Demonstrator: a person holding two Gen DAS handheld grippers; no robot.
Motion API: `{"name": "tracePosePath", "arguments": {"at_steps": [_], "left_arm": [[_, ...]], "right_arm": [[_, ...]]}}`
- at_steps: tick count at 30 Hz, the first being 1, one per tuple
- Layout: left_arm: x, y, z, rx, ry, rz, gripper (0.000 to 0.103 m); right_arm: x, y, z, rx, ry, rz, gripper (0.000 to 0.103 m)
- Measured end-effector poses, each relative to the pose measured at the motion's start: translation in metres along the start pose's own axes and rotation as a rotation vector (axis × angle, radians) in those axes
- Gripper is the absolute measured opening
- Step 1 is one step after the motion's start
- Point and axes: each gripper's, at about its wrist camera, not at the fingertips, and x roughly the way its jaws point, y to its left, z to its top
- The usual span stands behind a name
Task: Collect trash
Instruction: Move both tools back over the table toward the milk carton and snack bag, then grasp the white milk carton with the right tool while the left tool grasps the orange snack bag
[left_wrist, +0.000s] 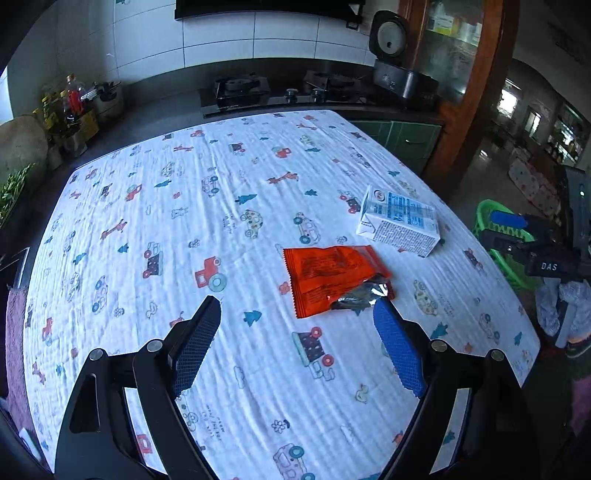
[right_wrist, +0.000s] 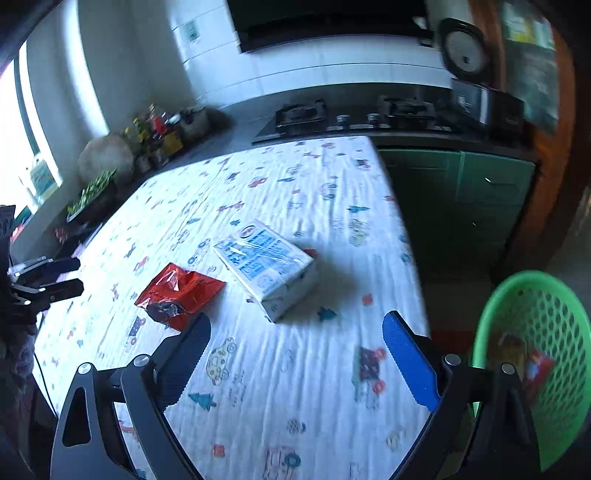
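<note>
Kitchen: cartoon-print tablecloth (left_wrist: 221, 221) on table, stove (left_wrist: 280, 92) behind; left gripper (left_wrist: 297, 345), right gripper (right_wrist: 295, 363) both apart, empty.

Home kitchen, gas hob (left_wrist: 280, 92), rice cooker (left_wrist: 395, 66), tiled wall (left_wrist: 221, 40), condiment bottles (left_wrist: 72, 103)

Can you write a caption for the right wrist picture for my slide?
Open right hand-held gripper over a table with a carton, red wrapper, green basket alongside.
</note>
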Motion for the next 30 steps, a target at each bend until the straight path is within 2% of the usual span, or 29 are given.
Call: {"name": "tracePosePath", "arguments": {"at_steps": [12,20,26,30], "left_arm": [[0.018,0.001,-0.011,0.030,0.038,-0.005,0.084],[0.038,-0.001,-0.011,0.043,0.070,-0.012,0.084],[0.054,-0.007,-0.010,0.065,0.092,-0.020,0.082],[0.064,-0.009,-0.007,0.069,0.097,-0.030,0.080]], "right_arm": [[0.092,0.029,0.041,-0.295,0.139,0.039,0.091],[0.133,0.037,0.050,-0.384,0.202,0.048,0.091],[0.151,0.040,0.049,-0.391,0.235,0.054,0.091],[0.150,0.042,0.044,-0.396,0.236,0.051,0.078]]}}
